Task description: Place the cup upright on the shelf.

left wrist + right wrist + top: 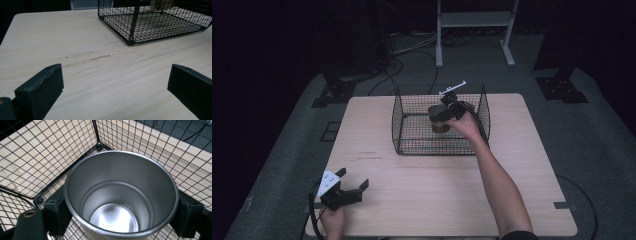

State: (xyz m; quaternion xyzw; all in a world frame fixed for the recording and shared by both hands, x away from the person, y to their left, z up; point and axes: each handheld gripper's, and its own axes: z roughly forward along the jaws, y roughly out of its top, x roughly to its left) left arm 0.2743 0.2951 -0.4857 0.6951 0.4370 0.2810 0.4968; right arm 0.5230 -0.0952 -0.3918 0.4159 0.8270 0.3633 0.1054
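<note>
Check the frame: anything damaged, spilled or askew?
Minor only: two short scuff marks on the light wooden table near the black wire basket. The steel cup looks empty and upright.

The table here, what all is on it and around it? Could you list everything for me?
wire basket: one, black, on the far middle of the table.
metal cup: one, silver inside, brownish outside in the high view, upright inside the basket, gripped at its sides.
table: one, light wood, with faint scuff marks on its top.
white frame: one, on the floor beyond the table.
cables: several, dark and light, on the grey floor behind the table.
black stands: two, at the far corners of the table.
right gripper: one, black, shut on the cup inside the basket.
left gripper: one, black with a white plate, jaws open, at the near left of the table.
forearms: two, entering from the near edge.
</note>
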